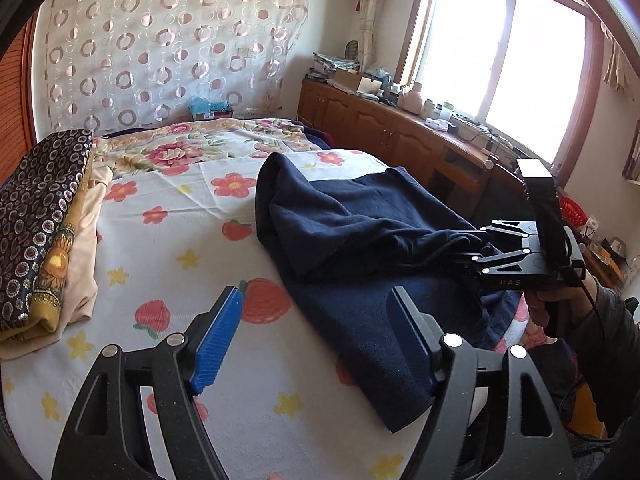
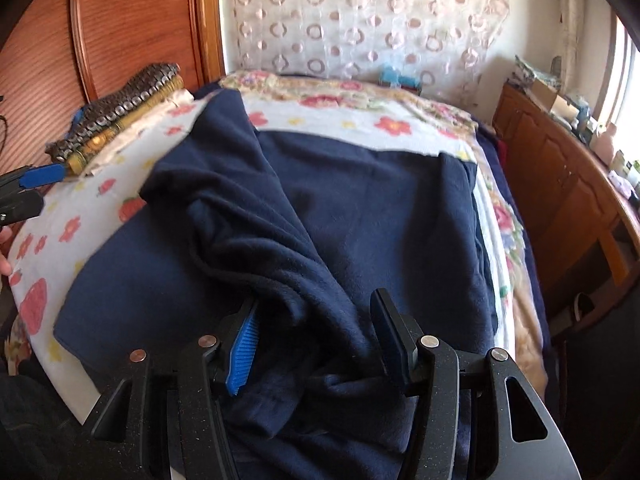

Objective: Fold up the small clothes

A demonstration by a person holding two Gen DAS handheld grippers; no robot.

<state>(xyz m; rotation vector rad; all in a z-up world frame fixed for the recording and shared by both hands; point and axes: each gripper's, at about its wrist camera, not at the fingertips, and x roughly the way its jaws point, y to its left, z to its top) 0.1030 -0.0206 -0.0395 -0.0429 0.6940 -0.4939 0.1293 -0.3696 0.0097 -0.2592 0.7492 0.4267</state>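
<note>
Navy fleece garment (image 2: 328, 200) lies spread on the bed (image 1: 168, 248), over a white sheet printed with red flowers, strawberries and yellow stars. One part is bunched into a ridge of folds running from the far left corner toward the near edge; the rest lies flat, its far edge straight across the sheet.

Right tongs (image 2: 316, 344): a thick bundle of the navy fleece sits between the two fingers, the blue ribbed pad (image 2: 244, 356) on the left side hard against the cloth, the other finger against it on the right. Clenched on the bunched fleece. In the left wrist view these tongs (image 1: 472, 248) reach into the folds at the garment's right side, with a hand (image 1: 560, 304) on the grip.

Left tongs (image 1: 316, 344): released, fingers wide apart, nothing between them. They hover over the sheet at the garment's near left edge; the right finger is above the cloth border, and whether it touches cannot be told.

Stack of folded fabrics (image 1: 44, 220) at the bed's left side, well apart from the garment. Patterned curtain (image 1: 168, 40) behind the bed; wooden cabinets (image 1: 380, 124) under the window (image 1: 500, 60)
</note>
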